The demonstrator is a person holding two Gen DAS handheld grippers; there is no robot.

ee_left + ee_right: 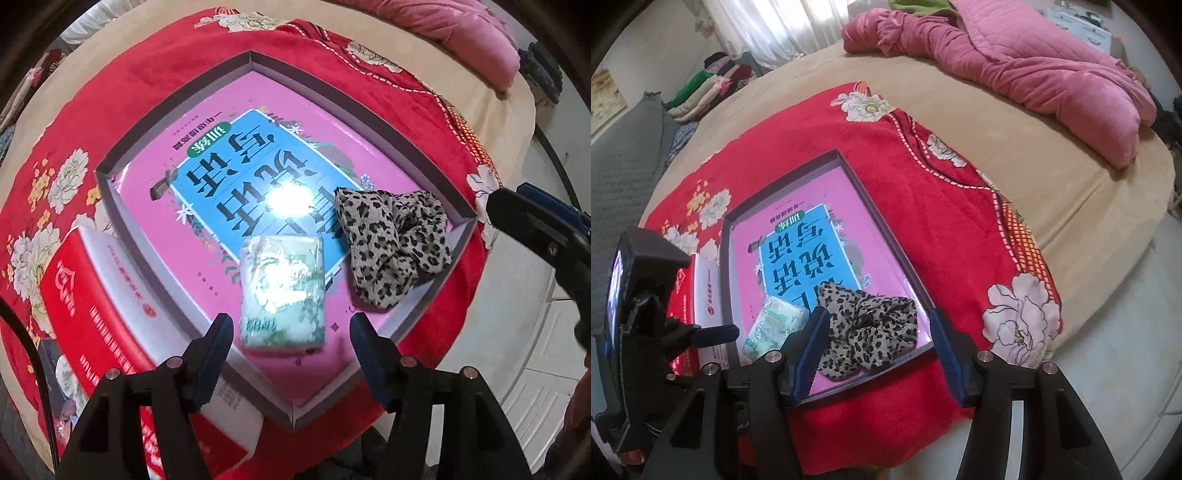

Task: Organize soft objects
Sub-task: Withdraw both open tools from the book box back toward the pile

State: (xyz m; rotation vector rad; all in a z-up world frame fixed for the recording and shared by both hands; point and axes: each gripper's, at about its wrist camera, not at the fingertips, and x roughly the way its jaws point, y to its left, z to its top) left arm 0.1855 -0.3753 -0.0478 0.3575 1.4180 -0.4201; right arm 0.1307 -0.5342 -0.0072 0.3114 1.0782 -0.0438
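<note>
Both soft items lie inside the shallow tray, which sits on a red blanket spread over the bed. The tissue pack rests flat on the pink book cover lining the tray floor; the leopard scrunchie lies just beside it, toward the tray's right corner, the two apart or barely touching. Left gripper hangs above the pack pointing down, jaws open, the pack between the fingers but no pad pressing on it. Right gripper is angled down over the scrunchie, jaws open, nothing held; the cloth sits loose below them. Judgement: this reads as the release stage of a placement step, both items set down in the tray and let go. A red carton stands outside the tray's left wall, and a folded pink quilt lies farther up the bed; whether either belongs to the task cannot be told. Next move calls for lifting both grippers straight clear without snagging the scrunchie's folds or nudging the light pack, then looking for any remaining soft item. Risk: the scrunchie fabric may catch on a jaw.
</note>
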